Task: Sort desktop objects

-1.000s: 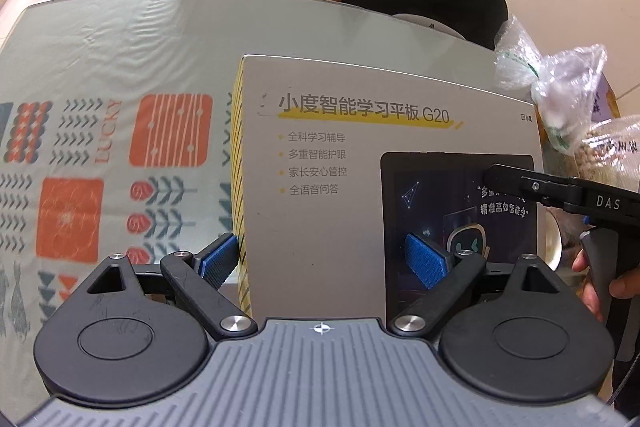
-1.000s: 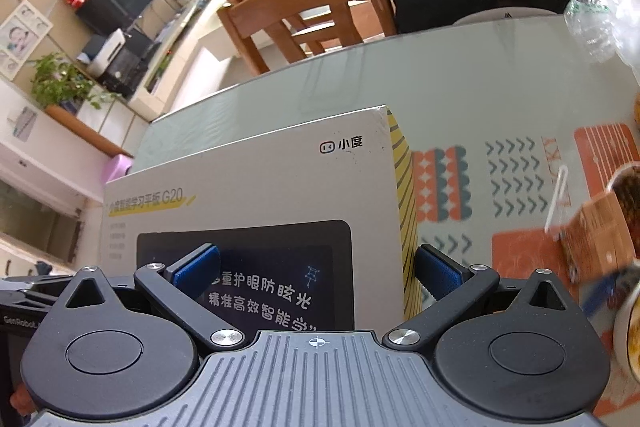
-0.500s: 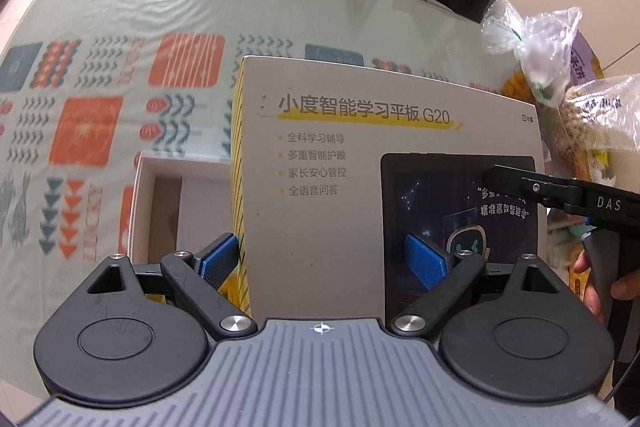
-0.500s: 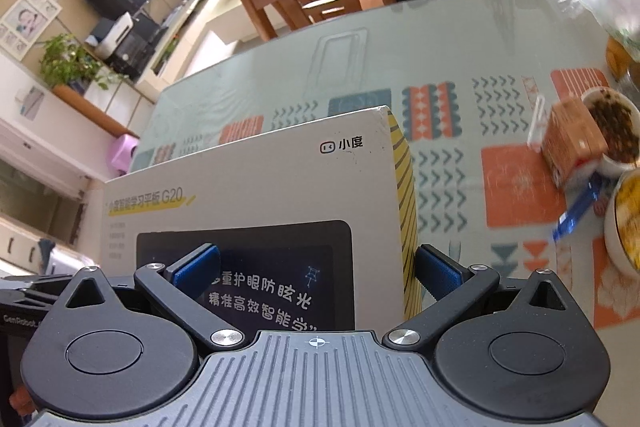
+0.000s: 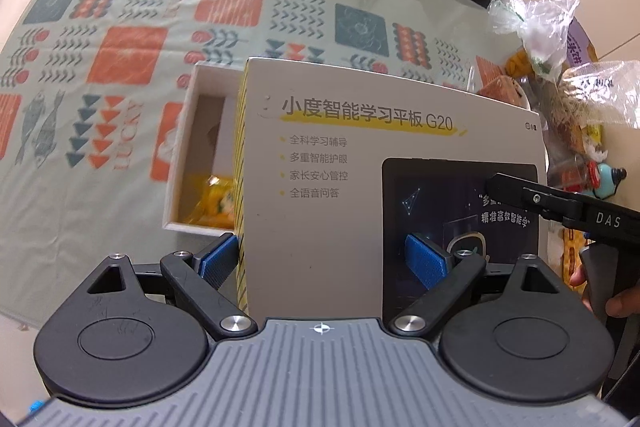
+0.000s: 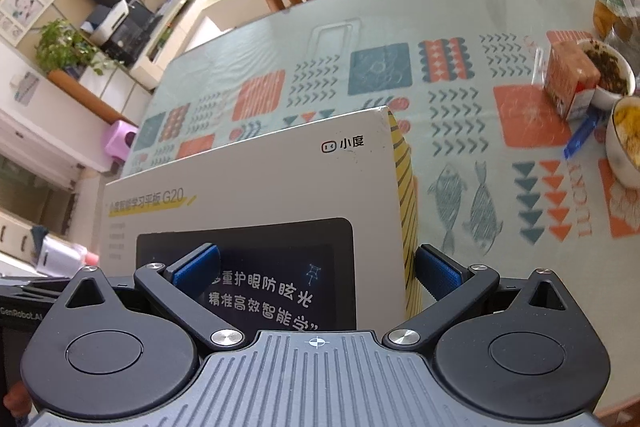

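Each hand-held gripper, left (image 5: 324, 259) and right (image 6: 316, 267), clamps one short end of the box lid (image 5: 384, 187), held above and right of the open box base (image 5: 200, 155) on the worktop (image 5: 120, 27), long axis spanning between them.

Grey box lid (image 5: 360, 163) printed with Chinese text, "G20" and a dark tablet picture, yellow striped side, held raised and tilted above open white box base (image 5: 200, 147) on the table, yellow packet (image 5: 218, 201) inside.
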The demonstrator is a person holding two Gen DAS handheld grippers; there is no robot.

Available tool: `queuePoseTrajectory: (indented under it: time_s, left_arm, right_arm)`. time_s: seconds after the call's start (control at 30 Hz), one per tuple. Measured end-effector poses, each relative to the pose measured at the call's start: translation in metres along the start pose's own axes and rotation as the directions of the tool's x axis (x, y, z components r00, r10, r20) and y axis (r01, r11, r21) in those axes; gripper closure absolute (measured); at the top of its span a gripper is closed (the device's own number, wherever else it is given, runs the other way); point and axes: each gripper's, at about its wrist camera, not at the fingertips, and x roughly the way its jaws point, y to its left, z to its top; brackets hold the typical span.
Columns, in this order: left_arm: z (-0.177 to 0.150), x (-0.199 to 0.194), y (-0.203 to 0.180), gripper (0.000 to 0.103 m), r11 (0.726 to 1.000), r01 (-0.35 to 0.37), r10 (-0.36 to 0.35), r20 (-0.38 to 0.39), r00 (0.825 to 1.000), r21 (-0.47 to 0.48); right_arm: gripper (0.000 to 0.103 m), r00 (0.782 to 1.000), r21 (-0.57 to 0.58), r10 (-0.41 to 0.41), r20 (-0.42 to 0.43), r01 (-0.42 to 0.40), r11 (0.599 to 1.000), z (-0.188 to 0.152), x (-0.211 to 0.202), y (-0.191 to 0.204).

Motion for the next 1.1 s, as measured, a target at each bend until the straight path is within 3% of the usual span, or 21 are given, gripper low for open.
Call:
queuePoseTrajectory:
  time_s: [0.57, 1.1]
  left_arm:
    - [-0.066, -0.019, 0.048, 0.0, 0.994, 0.033, -0.024, -0.081, 0.996, 0.105]
    - [-0.115, -0.024, 0.046, 0.0, 0.998, -0.01, 0.016, -0.099, 0.995, 0.063]
  right_arm:
    - [0.0, 0.998, 0.12, -0.055, -0.013, 0.056, 0.991, -0.109, -0.003, 0.045]
    - [0.0, 0.998, 0.093, -0.016, -0.067, 0.022, 0.995, -0.144, -0.007, 0.04]
